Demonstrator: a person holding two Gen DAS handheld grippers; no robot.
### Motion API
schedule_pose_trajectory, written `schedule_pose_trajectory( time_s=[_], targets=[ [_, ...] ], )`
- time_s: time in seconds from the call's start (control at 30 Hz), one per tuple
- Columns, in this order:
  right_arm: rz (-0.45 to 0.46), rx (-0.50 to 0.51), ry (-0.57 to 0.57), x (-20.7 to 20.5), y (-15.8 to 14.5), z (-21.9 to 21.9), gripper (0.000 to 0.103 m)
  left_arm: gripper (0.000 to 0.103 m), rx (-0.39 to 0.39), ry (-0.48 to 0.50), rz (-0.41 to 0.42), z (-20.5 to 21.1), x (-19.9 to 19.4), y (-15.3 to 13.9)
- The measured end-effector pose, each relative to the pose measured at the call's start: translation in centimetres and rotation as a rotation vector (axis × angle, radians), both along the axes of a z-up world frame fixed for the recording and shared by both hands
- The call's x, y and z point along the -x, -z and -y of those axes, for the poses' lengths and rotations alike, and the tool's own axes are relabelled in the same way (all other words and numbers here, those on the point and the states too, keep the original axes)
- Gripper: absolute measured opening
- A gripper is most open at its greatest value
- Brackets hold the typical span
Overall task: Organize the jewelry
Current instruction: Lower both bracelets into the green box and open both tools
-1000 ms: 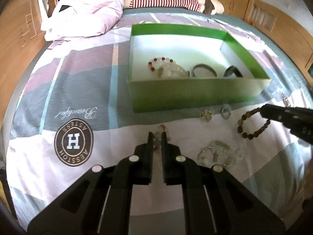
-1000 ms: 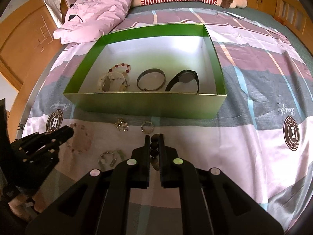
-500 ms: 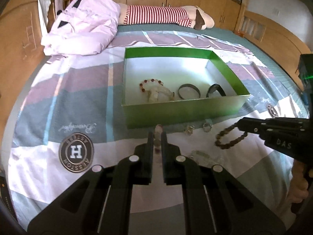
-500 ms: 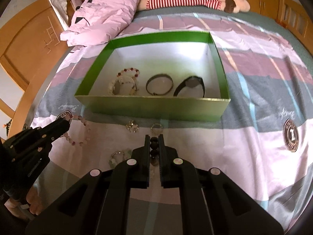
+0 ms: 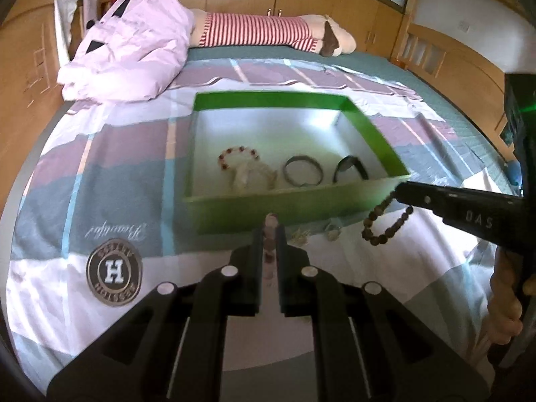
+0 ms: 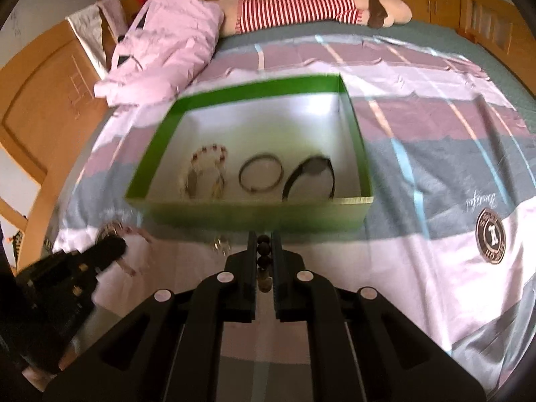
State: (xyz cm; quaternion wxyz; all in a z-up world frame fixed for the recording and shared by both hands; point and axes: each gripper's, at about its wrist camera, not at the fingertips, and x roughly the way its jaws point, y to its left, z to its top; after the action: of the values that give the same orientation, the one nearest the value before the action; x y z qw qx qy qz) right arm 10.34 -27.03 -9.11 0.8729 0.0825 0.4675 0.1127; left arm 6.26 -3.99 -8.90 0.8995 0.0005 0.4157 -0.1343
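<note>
A green box with a white inside stands on the bed. It holds a red-and-white bead bracelet, a metal bangle and a black bangle. My left gripper is shut on a pale pink bead bracelet, lifted in front of the box. My right gripper is shut on a dark brown bead bracelet, which hangs near the box's front right corner.
Small rings and charms lie on the bedsheet by the box's front wall. A pink quilt and a striped plush toy lie at the far end. Wooden cabinets surround the bed.
Both grippers have risen off the sheet with their bracelets and moved toward the box. The jewelry left on the sheet has dropped lower in view.
</note>
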Motion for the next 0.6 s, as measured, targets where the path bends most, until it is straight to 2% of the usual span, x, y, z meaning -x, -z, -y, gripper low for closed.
schedule_pose_trajectory(
  time_s=[0.13,0.23,0.37,0.47,0.6],
  targets=[
    [0.053,-0.033,-0.005,-1.5,-2.5,0.0,0.008,0.007,-0.023,0.030,0.052,1.8,-1.6,-2.3],
    [0.087,-0.027,0.022,-3.9,-3.7,-0.2,0.008,0.007,-0.067,0.038,0.078,3.5,-4.8,-2.6],
    [0.095,0.009,0.013,-6.8,-2.7,-1.2,0.008,0.007,-0.116,0.035,0.032,5.1,-9.7,-0.5],
    [0.059,0.041,0.052,-9.5,-0.6,-0.9,0.008,0.007,-0.088,0.002,-0.028,5.2,-13.8,1.7],
    [0.021,0.027,0.069,-12.5,1.2,0.1,0.008,0.007,-0.082,-0.012,-0.084,5.4,-17.2,4.2]
  ],
)
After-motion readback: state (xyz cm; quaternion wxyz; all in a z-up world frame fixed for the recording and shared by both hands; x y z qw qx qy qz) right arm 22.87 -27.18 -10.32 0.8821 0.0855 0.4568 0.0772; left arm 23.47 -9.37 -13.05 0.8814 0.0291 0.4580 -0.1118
